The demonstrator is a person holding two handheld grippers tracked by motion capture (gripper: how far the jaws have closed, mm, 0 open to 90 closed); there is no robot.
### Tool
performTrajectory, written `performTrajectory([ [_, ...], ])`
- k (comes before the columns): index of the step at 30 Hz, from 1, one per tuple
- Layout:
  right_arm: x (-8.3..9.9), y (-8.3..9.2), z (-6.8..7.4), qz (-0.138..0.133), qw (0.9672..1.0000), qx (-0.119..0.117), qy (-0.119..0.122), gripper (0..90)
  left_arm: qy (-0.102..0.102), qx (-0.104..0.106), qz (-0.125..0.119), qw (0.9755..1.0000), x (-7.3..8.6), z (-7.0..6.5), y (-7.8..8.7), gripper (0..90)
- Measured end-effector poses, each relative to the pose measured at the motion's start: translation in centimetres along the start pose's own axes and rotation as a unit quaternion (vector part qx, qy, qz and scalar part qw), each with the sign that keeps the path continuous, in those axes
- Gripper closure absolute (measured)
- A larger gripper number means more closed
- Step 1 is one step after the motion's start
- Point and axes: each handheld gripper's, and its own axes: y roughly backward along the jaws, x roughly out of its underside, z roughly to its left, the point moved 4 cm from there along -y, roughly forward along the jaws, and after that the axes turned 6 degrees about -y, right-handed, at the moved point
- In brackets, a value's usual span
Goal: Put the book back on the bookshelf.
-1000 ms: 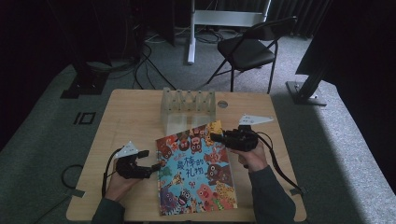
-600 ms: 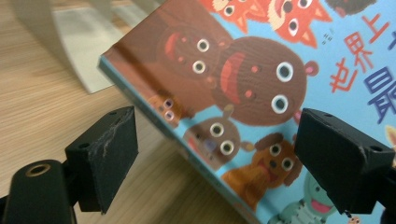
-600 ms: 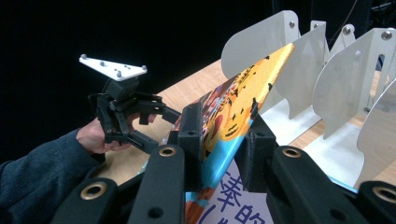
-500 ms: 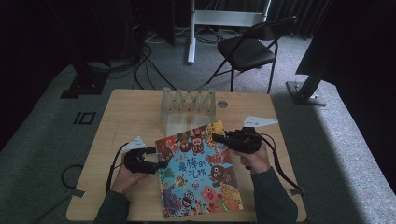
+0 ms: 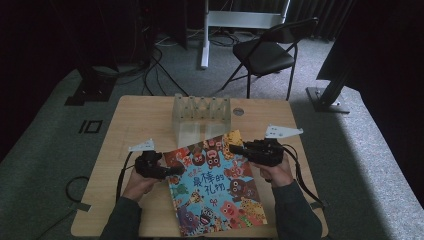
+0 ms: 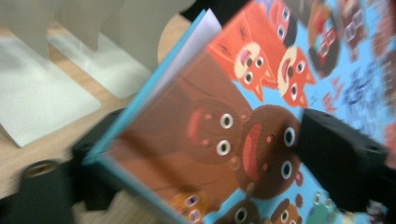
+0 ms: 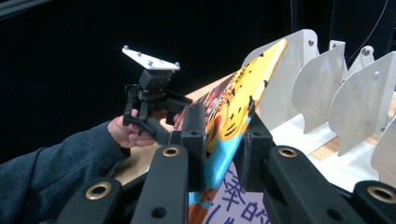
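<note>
- Picture book point(image 5: 216, 187) lies on the bench's near middle, before the white rack point(image 5: 201, 116).
- Right gripper point(image 5: 235, 148) clamps its far right edge.
- Left gripper point(image 5: 176, 171), jaws just narrowing, straddles its left corner unpressed.
- Risk: a one-sided lift may let the book sag, slip or tear.

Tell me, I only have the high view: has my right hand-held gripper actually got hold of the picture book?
Observer: Yes. The right gripper view shows the right hand-held gripper shut on the picture book, one jaw on each face of its raised edge.
Operator: And the left one?
Observer: The left hand-held gripper has the book's blue-edged corner between its jaws, which have just been closing. Blur hides whether the pads press yet.
</note>
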Motion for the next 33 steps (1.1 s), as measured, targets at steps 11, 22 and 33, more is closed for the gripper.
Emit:
performTrajectory([
  [11,-0.6,1.1,0.4,0.026,0.9986,0.018,0.042,72.2,-0.02,0.027,-0.017,0.9993,-1.5,-0.4,1.9,44.1],
  [22,-0.3,1.9,-0.6,0.039,0.9958,0.066,0.049,64.2,-0.078,0.007,-0.005,0.9969,-4.2,-1.8,2.7,53.1],
  [33,0.2,2.7,-1.6,0.043,0.9915,0.105,0.063,61.0,-0.165,-0.012,-0.019,0.986,-8.0,-4.7,3.9,67.4],
])
